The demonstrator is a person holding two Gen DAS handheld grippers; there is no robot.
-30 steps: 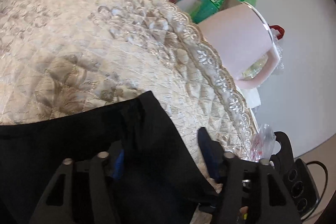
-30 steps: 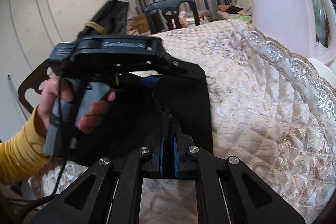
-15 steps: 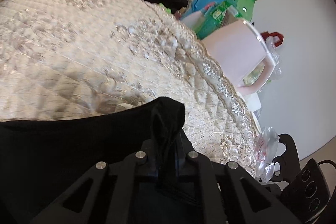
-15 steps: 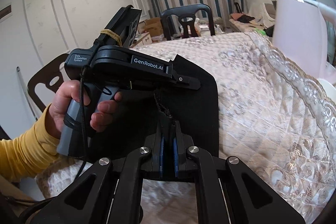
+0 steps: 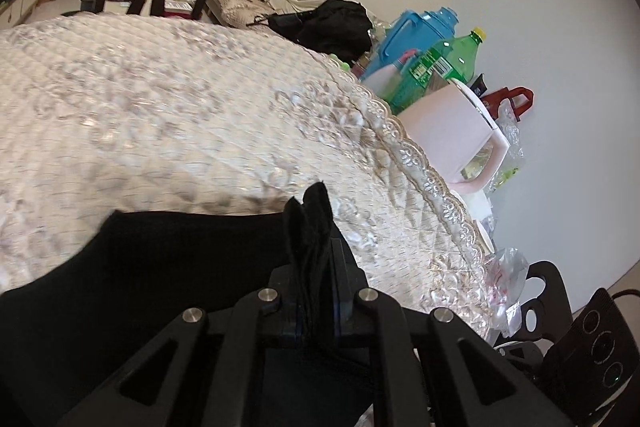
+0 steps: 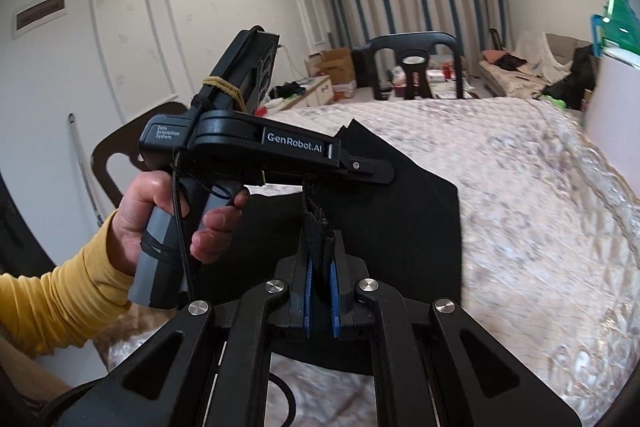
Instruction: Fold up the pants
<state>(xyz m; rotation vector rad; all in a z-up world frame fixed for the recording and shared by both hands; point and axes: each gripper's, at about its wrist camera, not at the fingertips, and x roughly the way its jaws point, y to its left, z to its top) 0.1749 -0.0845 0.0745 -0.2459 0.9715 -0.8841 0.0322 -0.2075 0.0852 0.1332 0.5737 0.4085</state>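
Pants (image 6: 400, 227) hang limp and light; my left claw (image 5: 316, 291) and right claw (image 6: 320, 283) each pinch what is probably a hem corner.

Your left gripper (image 5: 316, 291), whose jaws stand wide apart around the black pants (image 5: 168, 267) a second ago, now has them pinched together on a bunched fold of the cloth that sticks up between the tips. Your right gripper (image 6: 320, 279) now has a thicker strip of hem standing up between its jaws. The pants edge beyond those jaws now hangs lifted off the quilted cover (image 6: 540, 211), and your left hand (image 6: 160, 223) sits higher and closer to them.
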